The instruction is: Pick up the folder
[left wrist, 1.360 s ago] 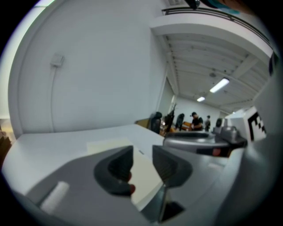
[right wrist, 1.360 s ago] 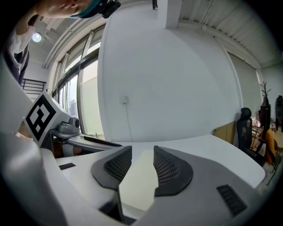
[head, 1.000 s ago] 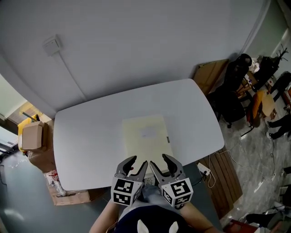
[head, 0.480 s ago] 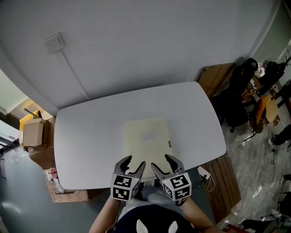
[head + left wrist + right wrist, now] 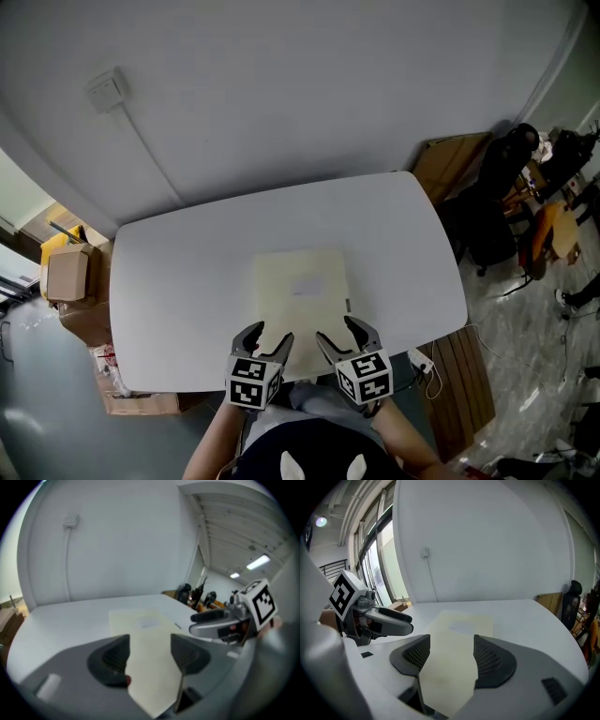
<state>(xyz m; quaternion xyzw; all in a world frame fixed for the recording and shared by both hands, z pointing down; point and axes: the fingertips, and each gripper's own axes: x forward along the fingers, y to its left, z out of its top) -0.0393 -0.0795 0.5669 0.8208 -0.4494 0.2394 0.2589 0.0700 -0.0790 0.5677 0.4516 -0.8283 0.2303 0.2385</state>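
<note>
Lying flat on the white desk (image 5: 169,281), the pale yellow folder (image 5: 300,286) sits straight ahead of both tools, its long axis running away from the person. The left tool (image 5: 269,335) hangs by the near left corner and the right tool (image 5: 339,330) by the near right, about equally close. Both sets of jaws have just been opening and stand wide. The folder shows through each gap, but no pad presses it. The near short edge looks the likeliest place to grasp.
</note>
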